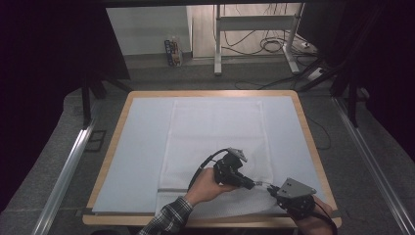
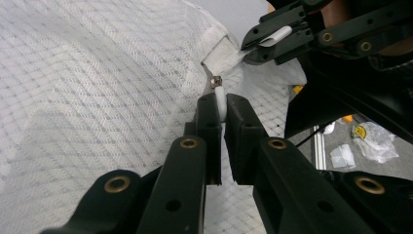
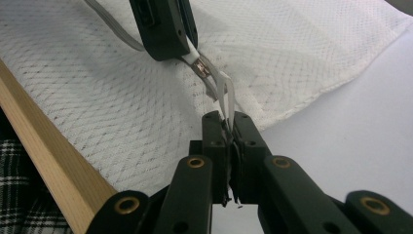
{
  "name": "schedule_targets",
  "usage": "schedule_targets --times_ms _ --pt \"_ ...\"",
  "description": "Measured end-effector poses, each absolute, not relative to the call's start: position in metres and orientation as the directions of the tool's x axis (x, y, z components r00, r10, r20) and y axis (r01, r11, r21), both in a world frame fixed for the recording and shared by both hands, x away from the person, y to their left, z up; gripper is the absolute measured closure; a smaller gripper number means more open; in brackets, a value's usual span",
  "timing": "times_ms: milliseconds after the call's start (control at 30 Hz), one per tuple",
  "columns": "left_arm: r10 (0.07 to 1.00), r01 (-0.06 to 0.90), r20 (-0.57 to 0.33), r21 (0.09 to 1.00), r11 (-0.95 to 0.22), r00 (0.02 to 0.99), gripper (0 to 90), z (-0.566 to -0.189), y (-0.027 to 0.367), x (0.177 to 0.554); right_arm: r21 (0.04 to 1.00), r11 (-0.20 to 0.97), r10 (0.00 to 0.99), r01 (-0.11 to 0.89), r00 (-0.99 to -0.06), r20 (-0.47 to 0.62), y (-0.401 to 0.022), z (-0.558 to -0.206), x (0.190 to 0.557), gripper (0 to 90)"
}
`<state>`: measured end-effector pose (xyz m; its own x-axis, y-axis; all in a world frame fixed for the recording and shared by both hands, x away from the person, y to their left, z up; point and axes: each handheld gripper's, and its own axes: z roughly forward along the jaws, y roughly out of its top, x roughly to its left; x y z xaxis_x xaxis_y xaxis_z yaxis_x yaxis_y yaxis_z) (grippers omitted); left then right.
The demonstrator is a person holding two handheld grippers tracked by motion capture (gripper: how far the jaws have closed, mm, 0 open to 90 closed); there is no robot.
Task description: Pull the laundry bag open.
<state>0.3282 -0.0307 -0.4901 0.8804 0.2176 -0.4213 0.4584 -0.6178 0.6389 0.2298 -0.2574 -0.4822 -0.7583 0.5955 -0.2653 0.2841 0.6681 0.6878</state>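
Note:
A white mesh bag (image 1: 215,132) lies flat on the table, its near right corner lifted between both grippers. My left gripper (image 1: 253,184) (image 2: 221,102) is shut on the white zipper pull (image 2: 220,97), just behind the small metal slider (image 2: 216,80) (image 3: 202,68). Facing it, my right gripper (image 1: 270,189) (image 3: 229,119) is shut on a white fabric tab (image 3: 226,95) at the bag's corner. In the left gripper view the right gripper (image 2: 253,48) pinches that tab (image 2: 275,35). The two sets of tips are almost touching.
A pale sheet (image 1: 142,147) covers the wooden table (image 1: 117,122), whose near edge (image 3: 44,136) runs close under the right gripper. A plaid sleeve (image 1: 169,220) comes in at the bottom. Beyond the table are a desk frame (image 1: 218,44) and floor cables (image 1: 274,46).

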Motion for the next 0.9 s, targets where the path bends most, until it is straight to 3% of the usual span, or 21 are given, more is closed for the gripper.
schedule_targets --times_ms 367,567,833,900 --pt "0.198 0.403 -0.362 0.685 -0.606 0.911 87.2 -0.485 -0.028 0.324 0.691 0.652 0.604 0.312 -0.764 -0.225 -0.259 -0.483 0.232 81.2" --pt "0.181 0.383 -0.345 0.714 -0.587 0.921 87.2 -0.482 -0.022 0.324 0.738 0.526 0.668 0.424 -0.742 -0.049 -0.269 -0.482 0.243 53.4" --pt "0.139 0.330 -0.308 0.747 -0.577 0.941 87.2 -0.482 -0.016 0.321 0.729 0.447 0.648 0.519 -0.750 0.136 -0.277 -0.488 0.264 36.0" --pt "0.137 0.318 -0.296 0.749 -0.581 0.945 87.2 -0.482 -0.016 0.321 0.732 0.440 0.632 0.520 -0.758 0.159 -0.277 -0.490 0.270 35.1"
